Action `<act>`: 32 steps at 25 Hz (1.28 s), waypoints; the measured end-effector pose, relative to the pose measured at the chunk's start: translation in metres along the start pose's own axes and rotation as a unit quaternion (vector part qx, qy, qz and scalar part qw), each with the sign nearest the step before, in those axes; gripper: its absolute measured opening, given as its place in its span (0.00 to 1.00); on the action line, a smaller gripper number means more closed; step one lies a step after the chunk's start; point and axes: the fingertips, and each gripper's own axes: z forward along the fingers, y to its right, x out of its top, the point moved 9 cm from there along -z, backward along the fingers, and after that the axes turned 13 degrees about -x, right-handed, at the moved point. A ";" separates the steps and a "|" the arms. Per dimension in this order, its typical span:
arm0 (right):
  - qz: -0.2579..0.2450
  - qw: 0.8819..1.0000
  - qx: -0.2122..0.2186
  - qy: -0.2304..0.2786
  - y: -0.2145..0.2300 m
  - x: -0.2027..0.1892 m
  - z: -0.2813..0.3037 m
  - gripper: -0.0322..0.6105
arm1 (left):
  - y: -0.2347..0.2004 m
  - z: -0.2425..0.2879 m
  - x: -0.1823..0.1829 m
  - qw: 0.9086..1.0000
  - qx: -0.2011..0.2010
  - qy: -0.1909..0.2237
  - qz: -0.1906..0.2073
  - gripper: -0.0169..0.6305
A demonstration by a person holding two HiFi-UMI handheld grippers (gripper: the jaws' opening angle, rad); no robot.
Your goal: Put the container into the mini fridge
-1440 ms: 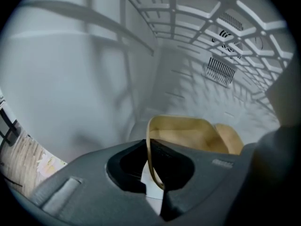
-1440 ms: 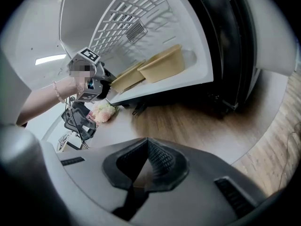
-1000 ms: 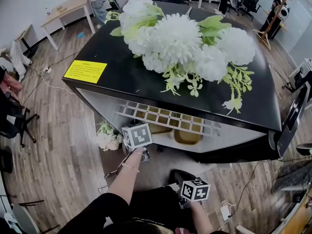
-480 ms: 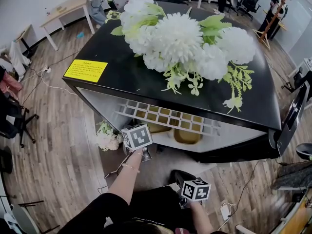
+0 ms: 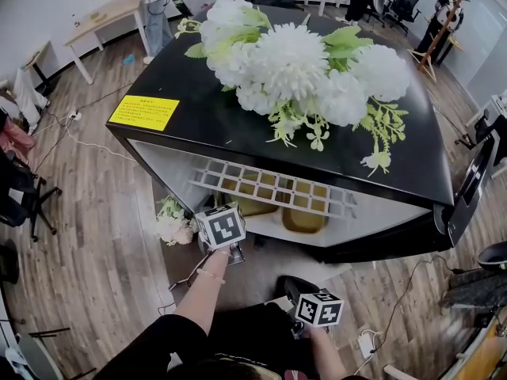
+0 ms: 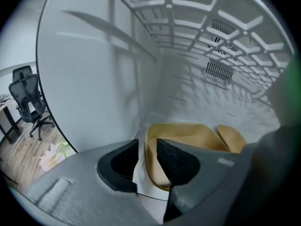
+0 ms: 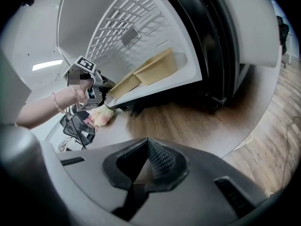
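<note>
Two tan containers sit inside the open mini fridge (image 5: 198, 125) in the head view. The bars of its white wire shelf (image 5: 269, 187) hide much of both. The left container (image 5: 252, 207) lies just beyond the left gripper (image 5: 222, 229), whose marker cube covers its jaws here. The other container (image 5: 306, 222) is just to the right. White flowers (image 5: 293, 62) crowd the black top, and its overhanging front edge cuts off the far part of the cavity. The right gripper (image 5: 318, 308) hangs nearer, well apart from the fridge. The door (image 5: 474, 187) stands swung out at the right, leaving the front free.

In the left gripper view, the left gripper (image 6: 148, 149) has just been opening its jaws. They stand wide, with the near rim of the container (image 6: 188, 133) between them and neither pad visibly pressing it. The container rests on the fridge floor near the left wall. The second one (image 6: 233, 138), just beside it, is partly cut off by the gripper's body. Open room reaches up to the wire shelf (image 6: 207, 22).

In the right gripper view, the right gripper (image 7: 146, 161) has its jaws together with nothing in them, above bare wooden floor (image 7: 188, 112). Far to the left, both containers show at the fridge's front edge. The left gripper (image 7: 84, 86) is at the nearer container (image 7: 124, 84); its tips are too small to make out.
</note>
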 end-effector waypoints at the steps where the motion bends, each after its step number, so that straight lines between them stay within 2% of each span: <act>1: 0.002 1.000 0.002 0.005 0.000 0.000 -0.001 0.06 | 0.001 -0.002 0.000 1.000 -0.009 0.007 0.001 0.21; 8: 0.010 1.000 0.011 0.019 -0.001 0.001 -0.005 0.06 | 0.003 -0.021 0.001 0.998 -0.047 0.040 0.030 0.21; 12: 0.007 0.999 0.023 0.034 -0.004 -0.001 -0.011 0.06 | 0.008 -0.033 -0.005 0.992 -0.091 0.063 0.054 0.21; 16: 0.007 0.998 0.032 0.050 -0.007 0.002 -0.013 0.07 | 0.013 -0.048 -0.005 0.985 -0.114 0.091 0.087 0.21; 21: 0.007 0.997 0.034 0.062 -0.011 0.003 -0.017 0.06 | 0.021 -0.064 -0.005 0.974 -0.172 0.123 0.080 0.21; 25: -0.007 0.996 0.036 0.086 -0.018 0.006 -0.022 0.06 | 0.027 -0.077 -0.005 0.964 -0.198 0.137 0.111 0.21; 29: 0.021 0.993 0.040 0.105 -0.018 0.003 -0.026 0.07 | 0.034 -0.089 -0.015 0.945 -0.268 0.128 0.137 0.21; 32: 0.027 0.992 0.033 0.117 -0.018 0.003 -0.030 0.06 | 0.039 -0.099 -0.026 0.934 -0.296 0.130 0.153 0.21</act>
